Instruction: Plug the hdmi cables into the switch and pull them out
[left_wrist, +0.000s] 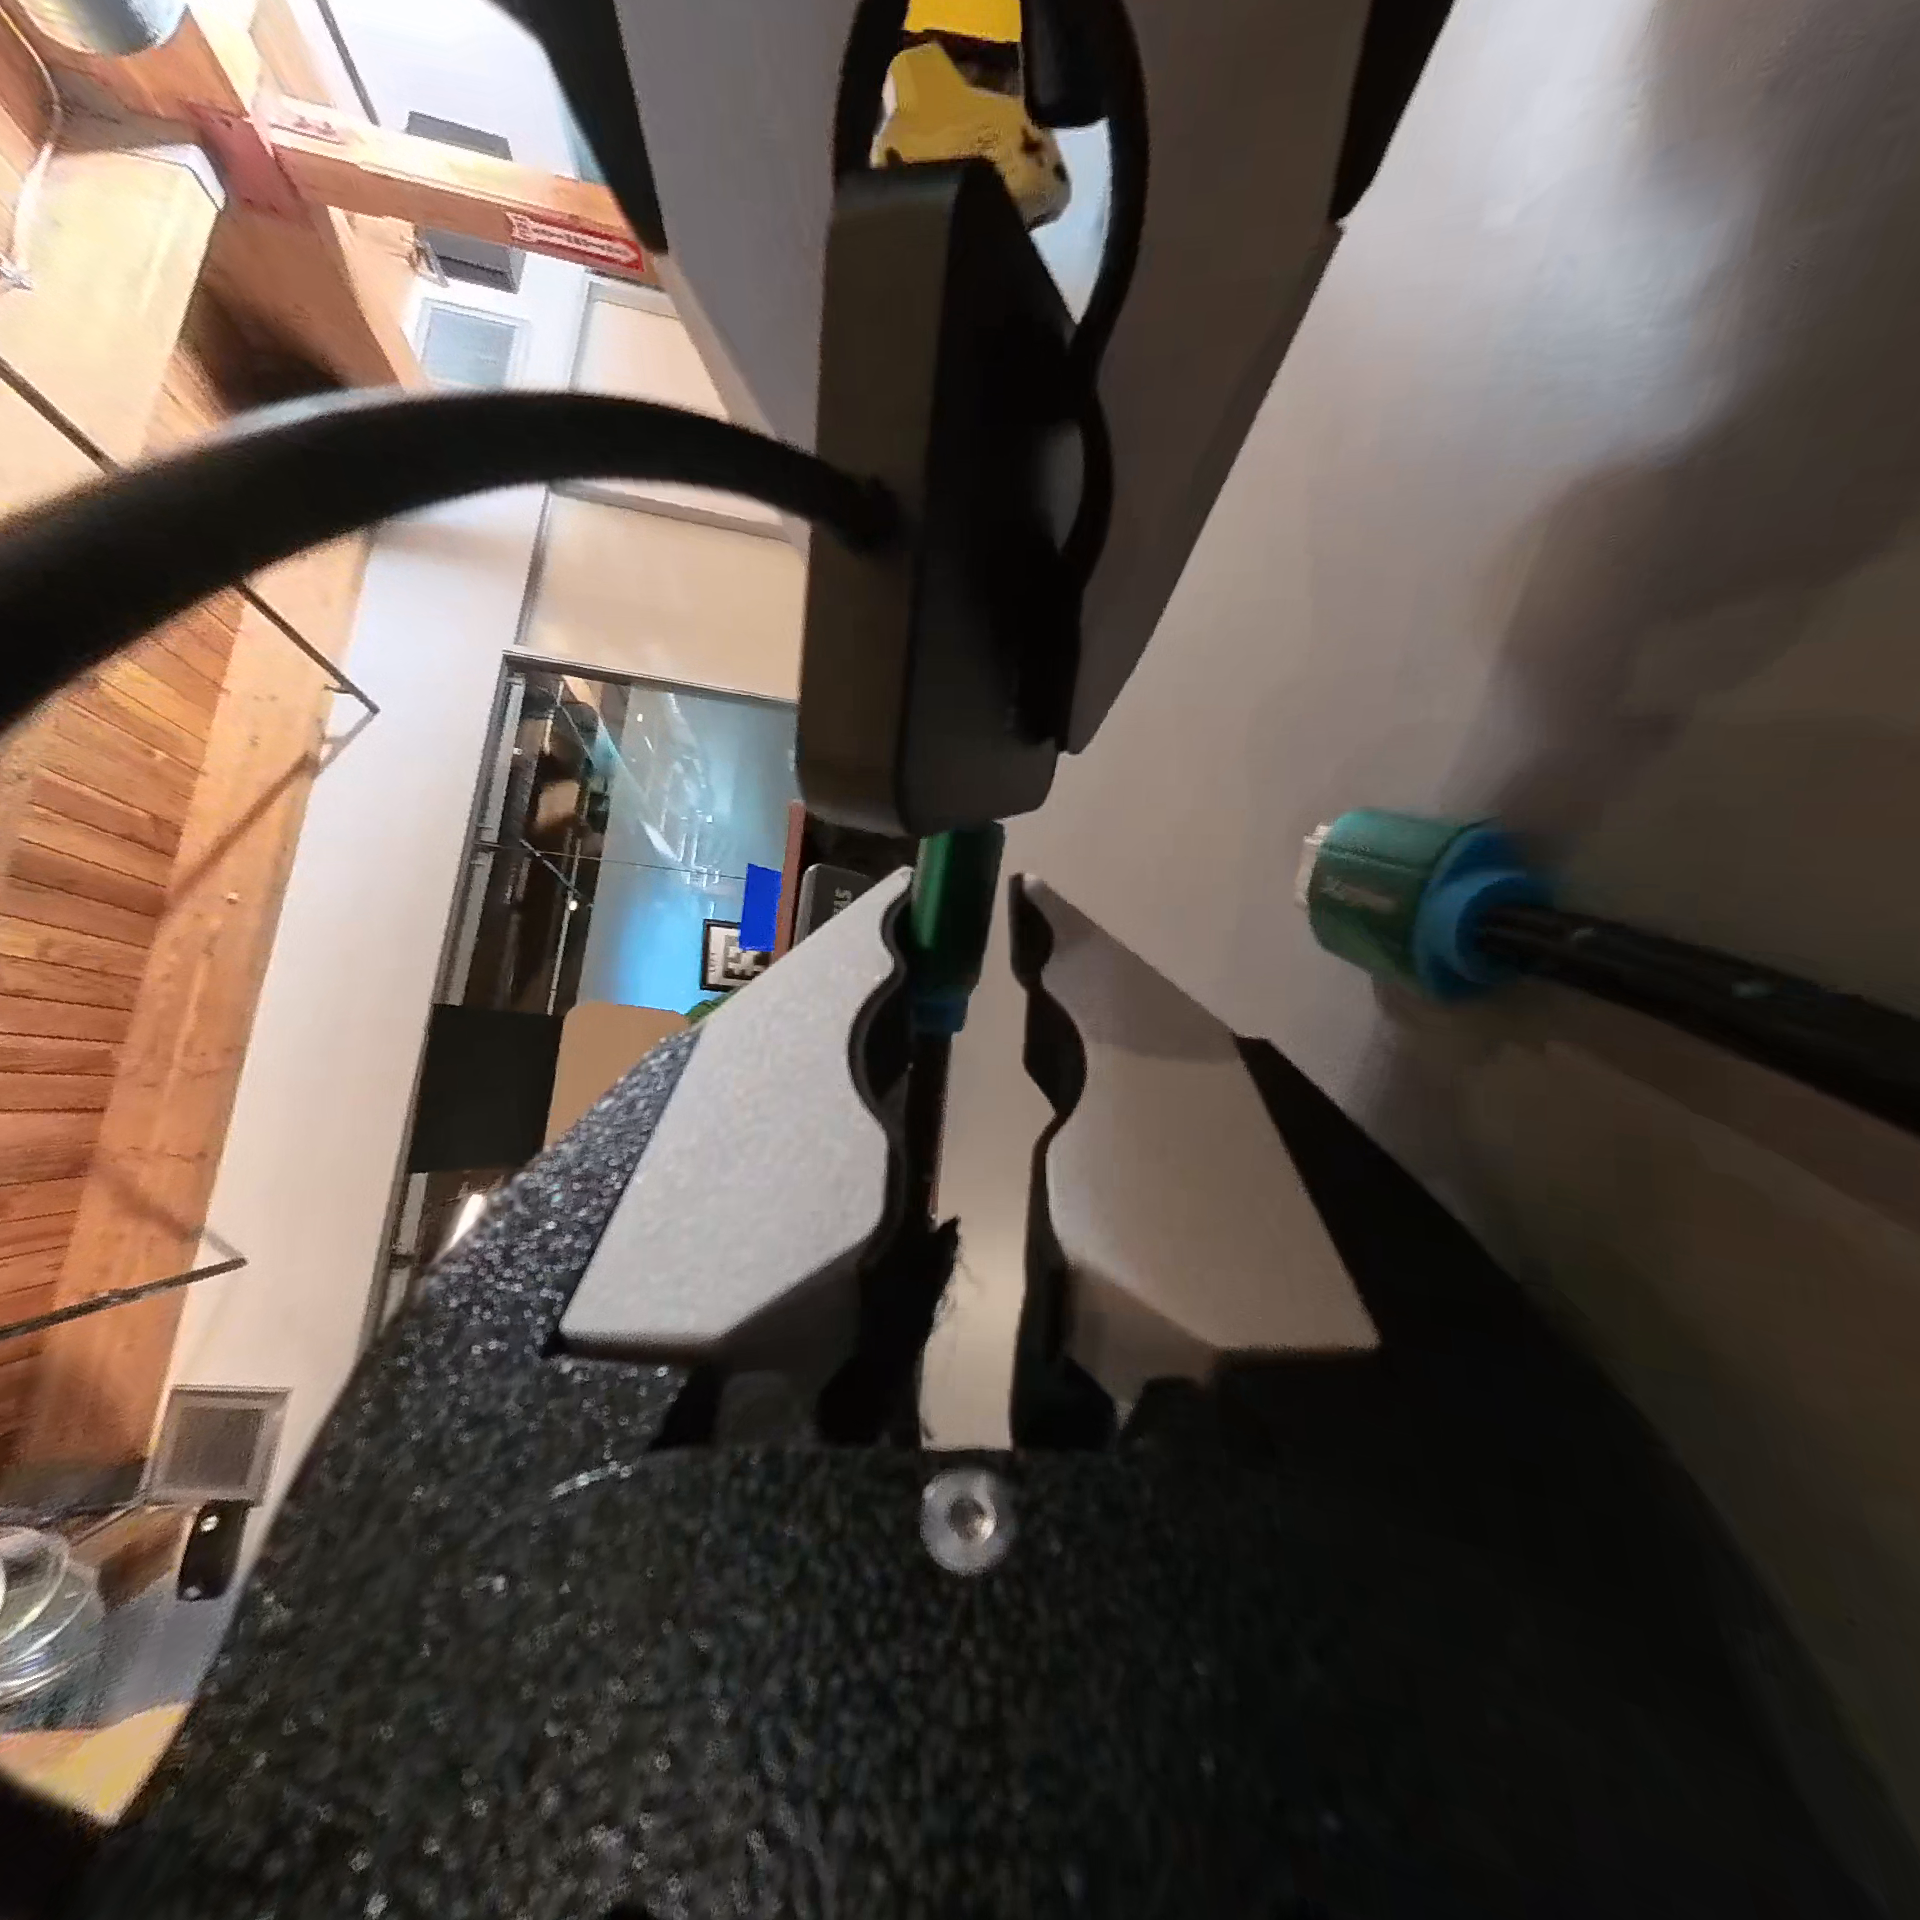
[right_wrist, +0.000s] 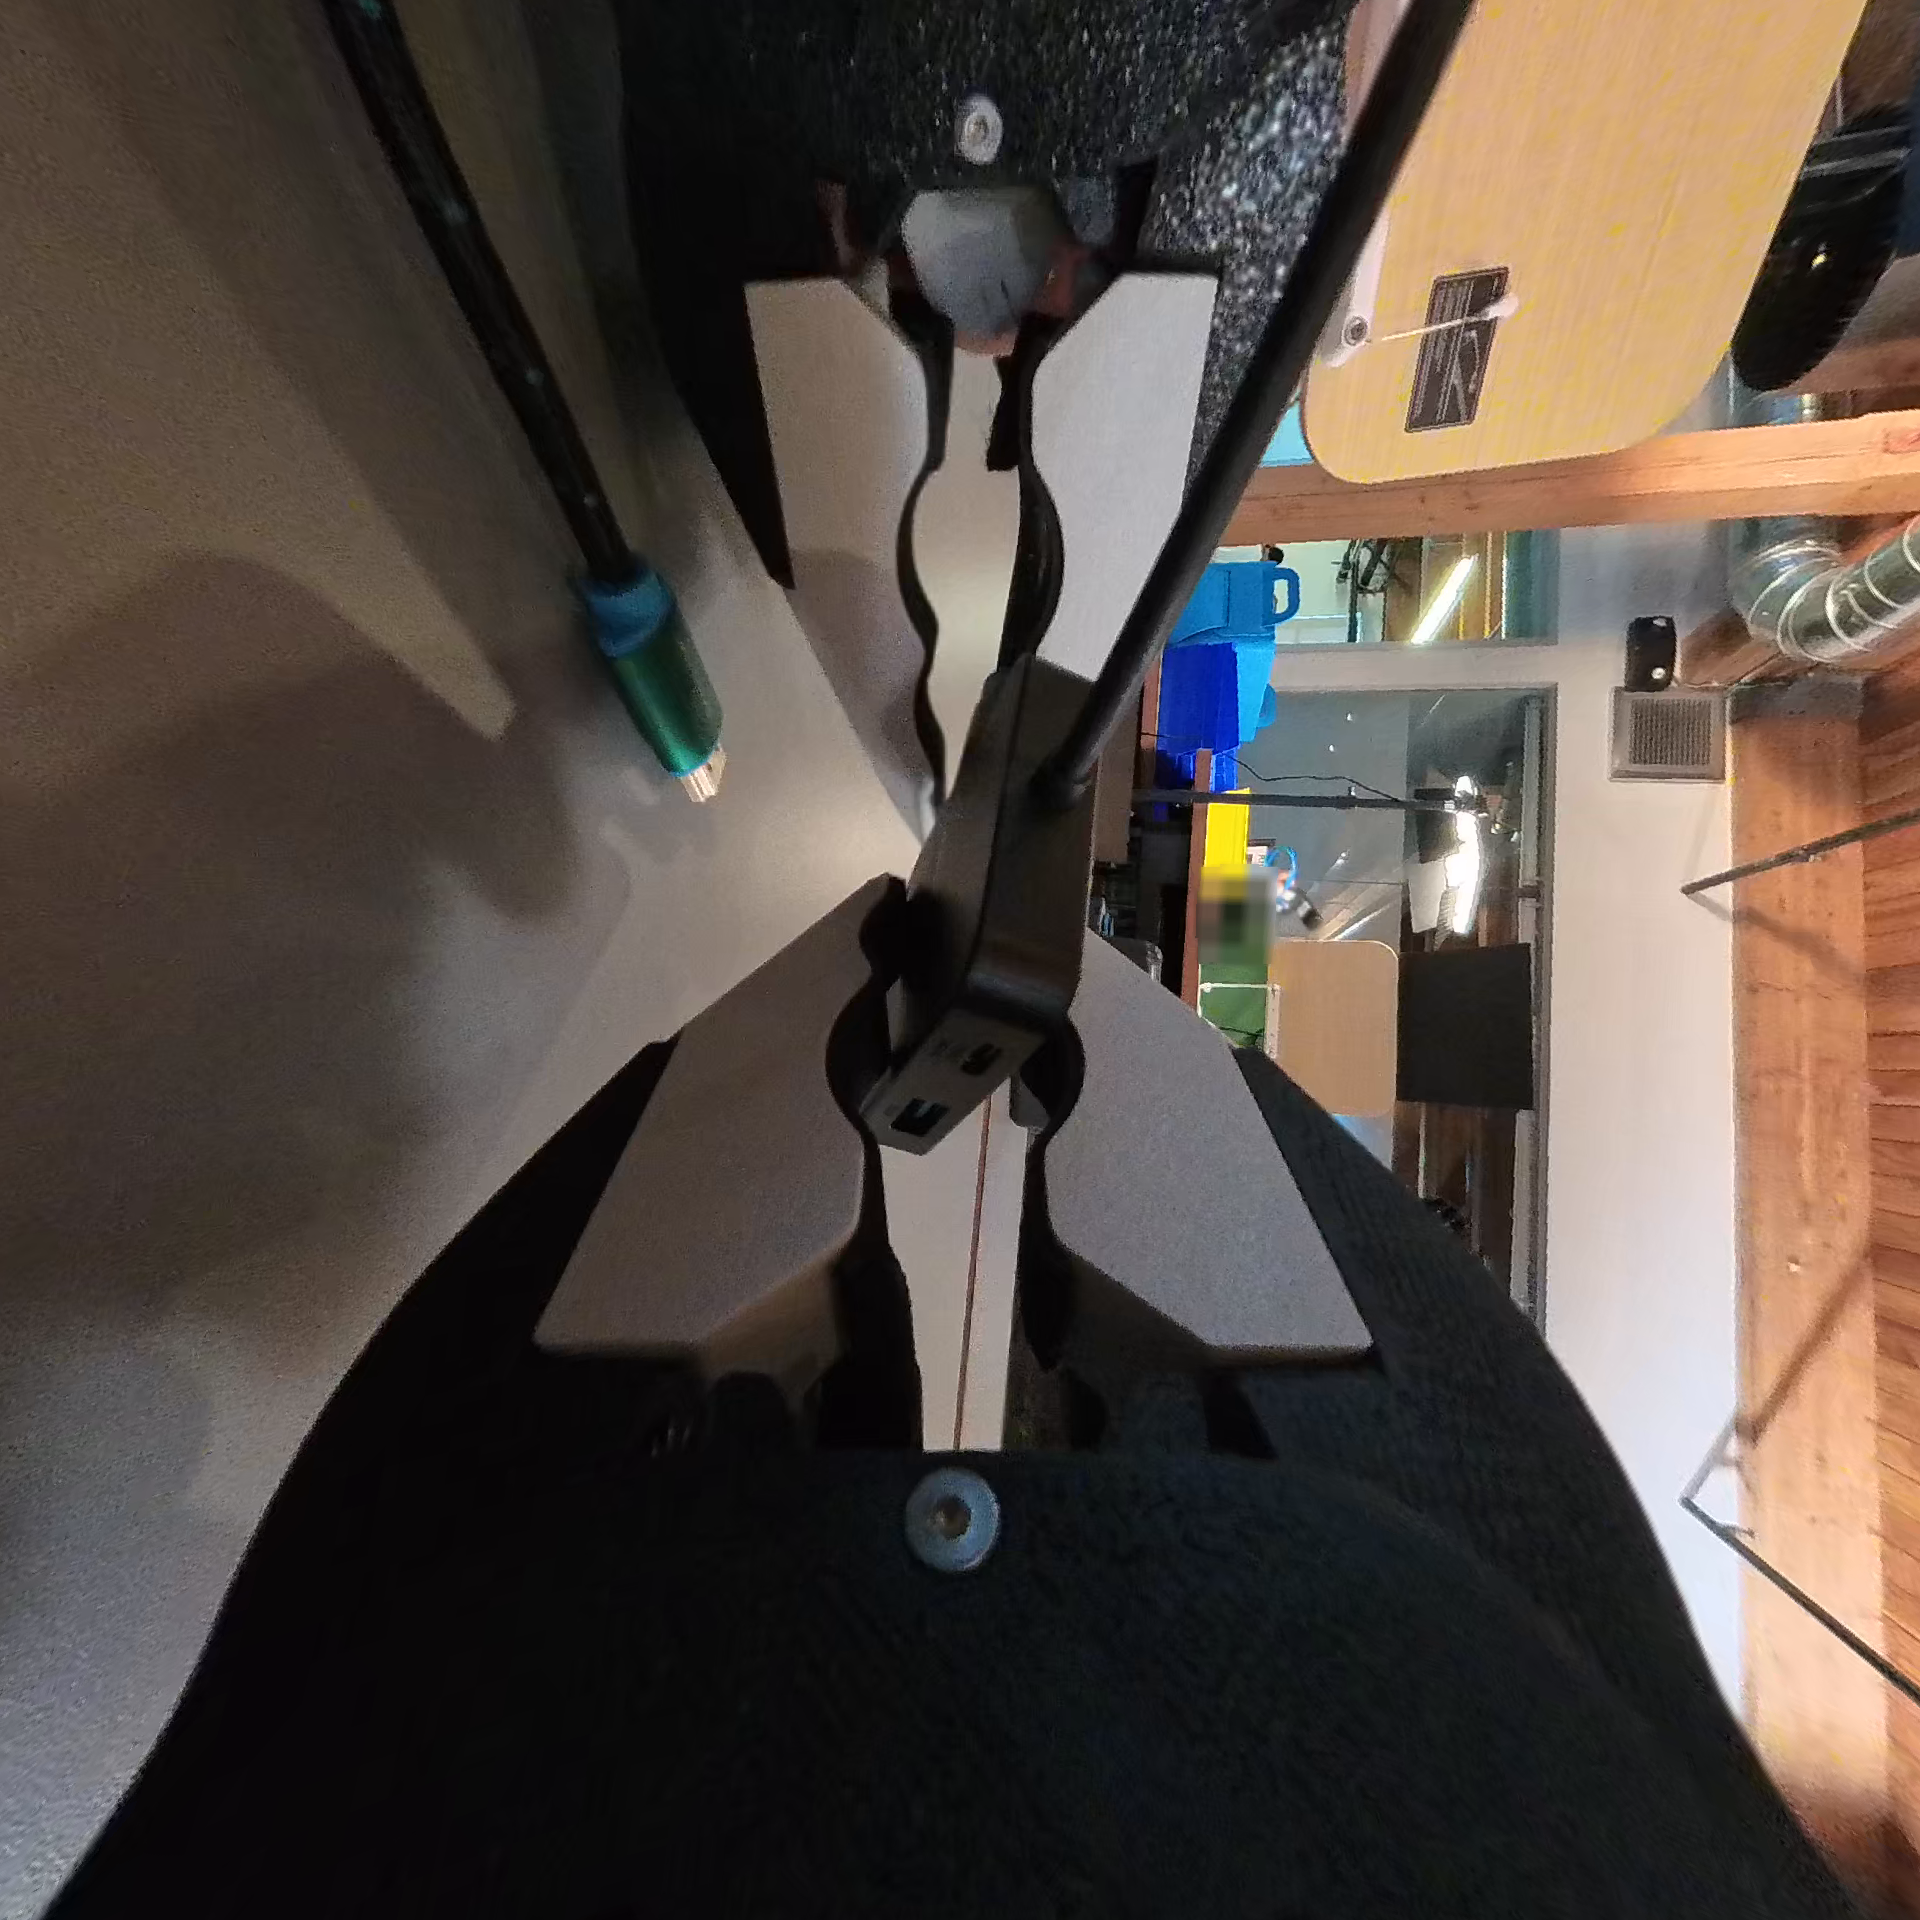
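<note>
**Switch held between two hand-held grippers, one plug in, one loose**

The switch (right_wrist: 992, 914) is a flat, dark grey slab with rounded corners, held up off the table (right_wrist: 260, 520) at the centre of the right wrist view. The right hand-held gripper (right_wrist: 961, 1039) pinches it across its flat faces, and the end facing that camera shows small rectangular ports. A thin black lead (right_wrist: 1205, 499) leaves its edge and runs to the upper right of the frame.

In the left wrist view the switch (left_wrist: 914, 540) stands in the upper middle, with a thick black cable (left_wrist: 312, 499) curving off to the left edge. A green plug (left_wrist: 951, 894) with a blue collar goes into its lower end. The left hand-held gripper (left_wrist: 961, 925) sits around that plug with its jaws slightly apart; one grey finger (left_wrist: 790, 1091) touches the plug, while a gap shows on the other side.

A second plug (left_wrist: 1392, 904), teal-green with a blue collar and a silver tip, lies loose on the pale table at the right of the left wrist view, its braided black cable trailing to the right edge. The right wrist view shows it (right_wrist: 665, 686) at the upper left, near the switch but apart from it.
</note>
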